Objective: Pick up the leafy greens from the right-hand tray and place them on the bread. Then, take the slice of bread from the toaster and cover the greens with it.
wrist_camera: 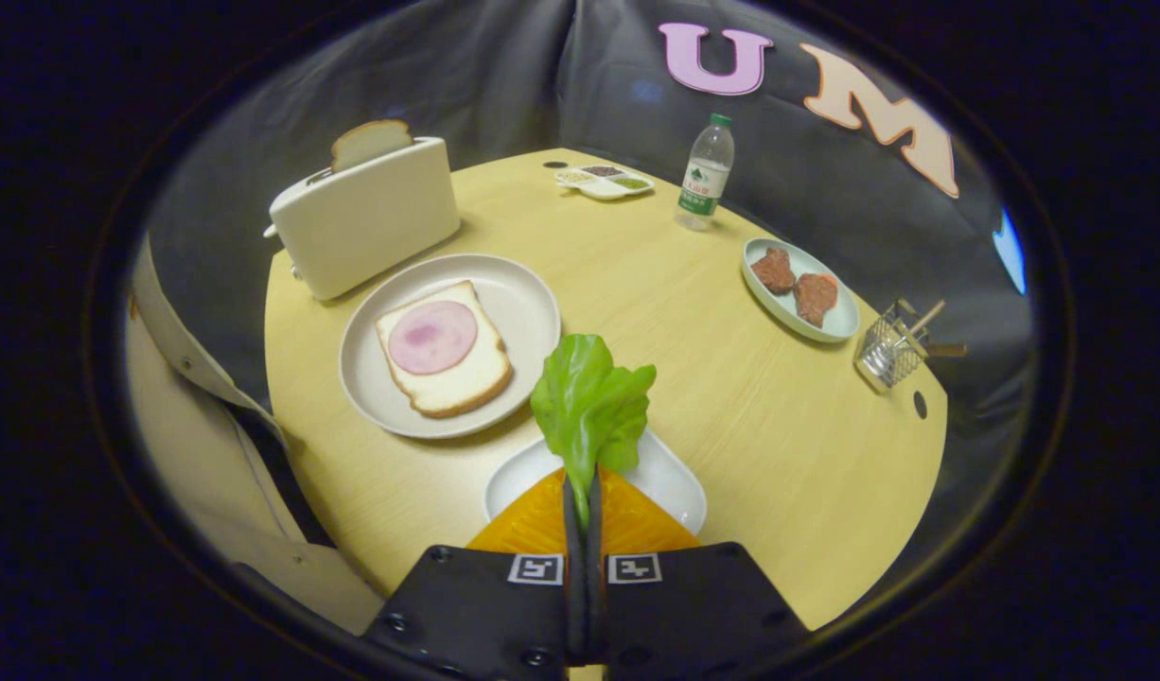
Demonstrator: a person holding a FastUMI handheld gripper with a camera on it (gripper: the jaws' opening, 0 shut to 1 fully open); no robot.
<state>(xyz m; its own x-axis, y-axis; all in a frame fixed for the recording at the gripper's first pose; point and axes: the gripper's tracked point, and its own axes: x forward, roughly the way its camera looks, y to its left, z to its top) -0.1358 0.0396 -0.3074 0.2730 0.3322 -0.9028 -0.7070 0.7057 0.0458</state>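
Pinching the leafy greens (591, 402) by the stem end, the tongs (583, 501) are closed tight on them above the white tray (679, 487). That leaf looks light, floppy and easily torn, so the stem seems the safest hold. Just ahead sits the bread (445, 348), on its plate (523, 303) on the tabletop (731, 397).

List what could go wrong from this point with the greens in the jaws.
1. The gripper pinches the leafy greens only at the stem end; the leaf could slip out while being carried.
2. The limp leaf might land off the ham slice and bread, on the plate.
3. Swinging over could brush the toaster.
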